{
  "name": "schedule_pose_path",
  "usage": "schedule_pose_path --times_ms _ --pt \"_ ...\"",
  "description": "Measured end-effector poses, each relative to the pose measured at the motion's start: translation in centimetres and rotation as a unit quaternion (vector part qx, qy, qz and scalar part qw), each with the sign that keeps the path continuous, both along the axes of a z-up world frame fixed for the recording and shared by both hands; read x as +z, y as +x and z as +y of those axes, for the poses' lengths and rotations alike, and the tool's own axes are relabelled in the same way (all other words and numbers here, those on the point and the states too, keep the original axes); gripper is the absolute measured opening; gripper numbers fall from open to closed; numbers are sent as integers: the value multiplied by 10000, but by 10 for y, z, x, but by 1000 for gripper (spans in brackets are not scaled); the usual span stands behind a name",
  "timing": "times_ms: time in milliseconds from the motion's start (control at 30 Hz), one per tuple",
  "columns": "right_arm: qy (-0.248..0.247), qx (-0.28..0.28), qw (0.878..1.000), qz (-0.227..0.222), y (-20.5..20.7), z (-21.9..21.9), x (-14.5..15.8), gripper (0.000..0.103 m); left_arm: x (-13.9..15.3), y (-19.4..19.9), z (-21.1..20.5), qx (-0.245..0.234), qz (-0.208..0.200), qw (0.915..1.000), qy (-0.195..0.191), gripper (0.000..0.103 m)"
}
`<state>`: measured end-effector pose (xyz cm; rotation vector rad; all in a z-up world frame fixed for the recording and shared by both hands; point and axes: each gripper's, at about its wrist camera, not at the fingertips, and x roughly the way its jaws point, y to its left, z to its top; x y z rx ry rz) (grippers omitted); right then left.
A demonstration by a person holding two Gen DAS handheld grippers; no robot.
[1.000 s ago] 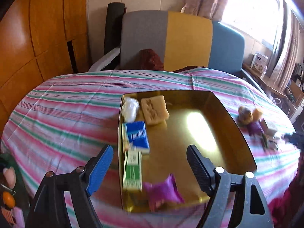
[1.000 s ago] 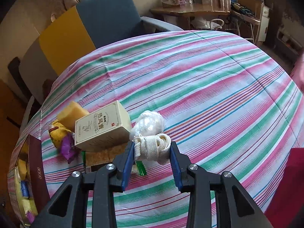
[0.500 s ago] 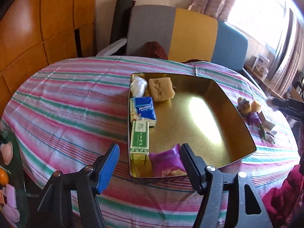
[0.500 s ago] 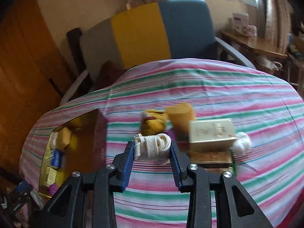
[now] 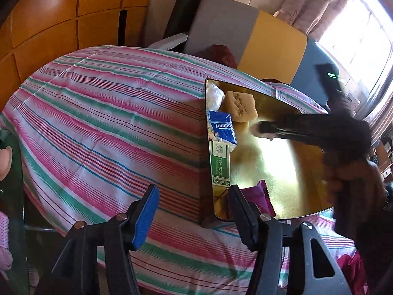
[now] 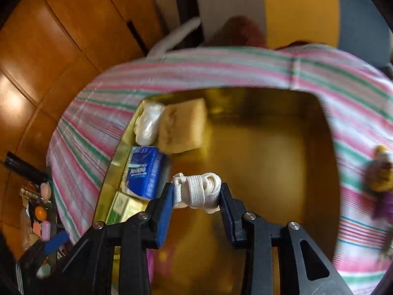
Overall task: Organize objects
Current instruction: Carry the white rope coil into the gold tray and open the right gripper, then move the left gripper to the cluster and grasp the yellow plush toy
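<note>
A: The bundle of white cord (image 6: 196, 191) sits pinched between the jaws of the right gripper (image 6: 196, 194), long axis running crosswise from pad to pad, hanging over the gold tray (image 6: 326, 132).

B: And what's under it?

A: Bare tray floor, just right of the blue tissue pack (image 6: 145, 169). The row along the tray's left wall reads white plastic wad (image 6: 148, 123), tan sponge (image 6: 183, 125), tissue pack, green box (image 6: 124, 207). My guess: it goes straight down, with open floor to the right.

B: The other hand?

A: The left gripper (image 5: 191, 211) hangs at the tray's near corner, jaws spread wide, holding nothing. A magenta packet (image 5: 260, 196) lies just past its right finger. The right one is plainly nearer the drop spot; through the left camera it's a dark blur over the tray.
</note>
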<state>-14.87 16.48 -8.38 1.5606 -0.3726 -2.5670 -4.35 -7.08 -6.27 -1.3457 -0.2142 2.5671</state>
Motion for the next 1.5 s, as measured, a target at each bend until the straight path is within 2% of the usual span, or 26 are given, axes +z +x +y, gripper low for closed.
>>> schedule_pose_path --times_ms 133,200,400,500,700,1000,1200,1367,1500 --pt "-140 -2 9997 -187 -28 -18 -20 40 -9 -4 1 31 -161 9999 4 59" --pt "-249 -69 9995 -182 -35 -18 -25 45 -13 -4 3 24 -209 9998 -3 58" --pt "-674 -160 9976 26 -26 -1 -13 56 -8 -2 3 24 -94 9999 -60 58" --pt "-763 -207 9967 208 -5 15 3 62 -3 -2 6 -3 -10 9999 -102 58" --pt "-479 -299 9965 621 52 58 37 74 12 3 23 -232 192 9991 -309 58" --pt "107 -1116 9892 942 132 159 66 79 37 17 73 -819 492 9936 -607 58" --pt "350 -1956 9744 1052 176 240 76 81 43 26 110 -1233 568 9874 -809 58" --pt "637 -2777 9516 1157 207 302 71 85 48 33 145 -1596 645 9808 -919 58" --pt "853 -3470 9277 1085 230 342 48 85 49 35 178 -1915 667 9740 -1006 58"
